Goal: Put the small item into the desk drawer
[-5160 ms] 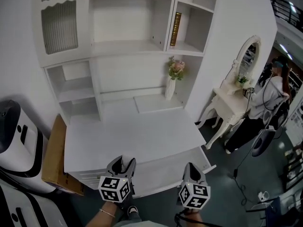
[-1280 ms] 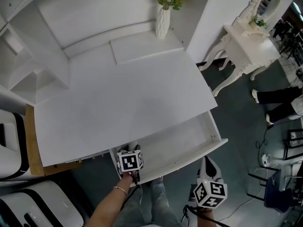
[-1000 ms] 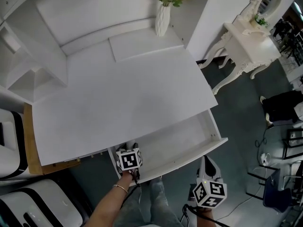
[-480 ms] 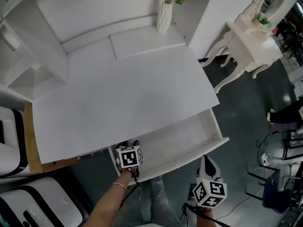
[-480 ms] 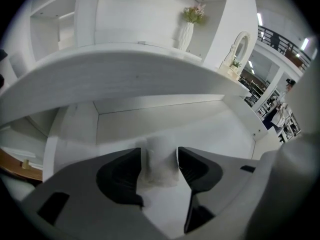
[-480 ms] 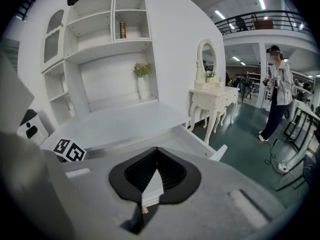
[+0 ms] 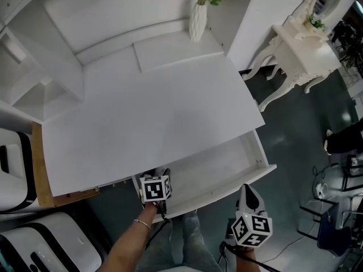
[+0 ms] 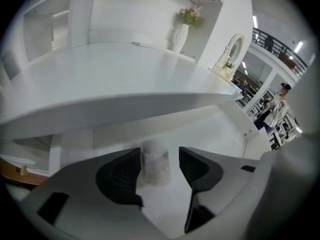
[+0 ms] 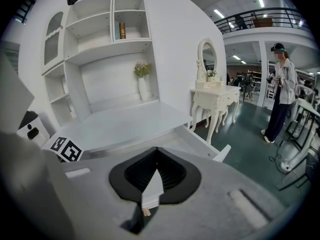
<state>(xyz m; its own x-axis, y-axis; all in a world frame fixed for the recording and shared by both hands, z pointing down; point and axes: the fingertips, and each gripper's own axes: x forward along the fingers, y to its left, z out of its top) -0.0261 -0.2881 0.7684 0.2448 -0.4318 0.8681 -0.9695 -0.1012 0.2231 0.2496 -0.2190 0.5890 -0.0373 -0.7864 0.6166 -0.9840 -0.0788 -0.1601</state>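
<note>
Over the last five seconds the left gripper (image 7: 152, 175) has gone from in front of the desk to above the left end of the open drawer (image 7: 227, 187), at 6 o'clock in the head view. In the last half second it has barely shifted.

The head view hides the small item under that gripper's marker cube. Only the left gripper view shows it: a pale, soft-looking packet (image 8: 154, 168) down in the drawer, between jaws that stand well apart. It sits close to the left-hand jaw with a clear gap on the other side (whether it touches that jaw is hard to tell), so nothing clamps it.

The right gripper (image 7: 247, 192) hangs at 5 o'clock, outside the drawer front. Its own view shows the jaws (image 9: 157, 156) closed together, with a thin white sliver at the seam that I cannot identify. That view alone shows a person (image 9: 282, 84) standing at 3 o'clock.
</note>
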